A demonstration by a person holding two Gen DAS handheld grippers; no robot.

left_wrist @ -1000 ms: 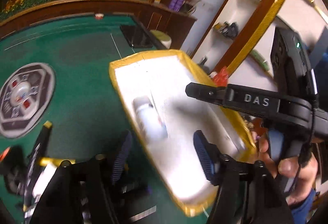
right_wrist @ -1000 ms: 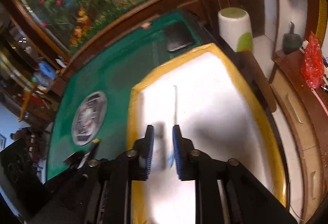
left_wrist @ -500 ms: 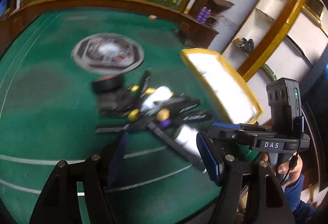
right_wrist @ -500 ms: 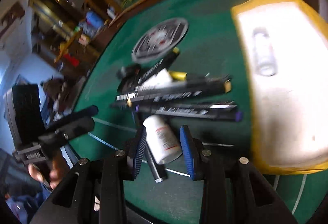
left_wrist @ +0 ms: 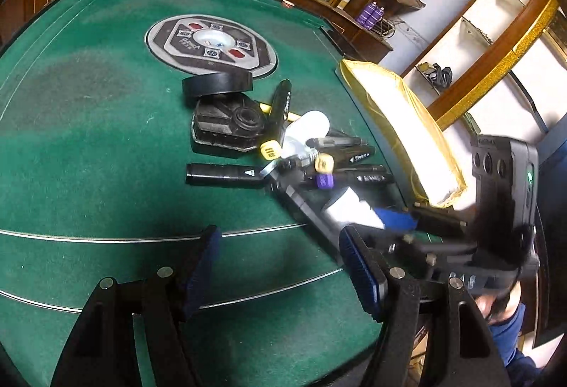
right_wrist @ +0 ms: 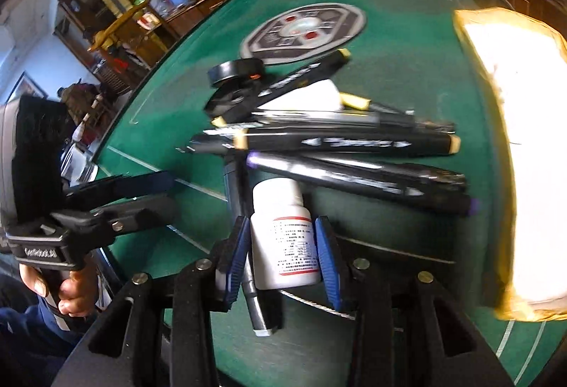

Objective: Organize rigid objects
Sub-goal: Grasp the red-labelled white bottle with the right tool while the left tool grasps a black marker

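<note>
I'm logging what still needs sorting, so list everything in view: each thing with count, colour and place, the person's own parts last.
Table: one, green felt, under everything.
Dial plate: one, grey, table centre.
Tape roll: one, black, beside the plate.
Rubber part: one, black, by the tape.
Markers: several, black with yellow or purple caps, piled crosswise.
White bottle: one, red-lined label, between the right tongs' pads.
Second bottle: one, white, in the pile.
Tray: one, white, yellow-rimmed, right of the pile.
Left tongs: open, empty.
Right tongs: opening, around the bottle.
Hand: gripping the left handle.
</note>
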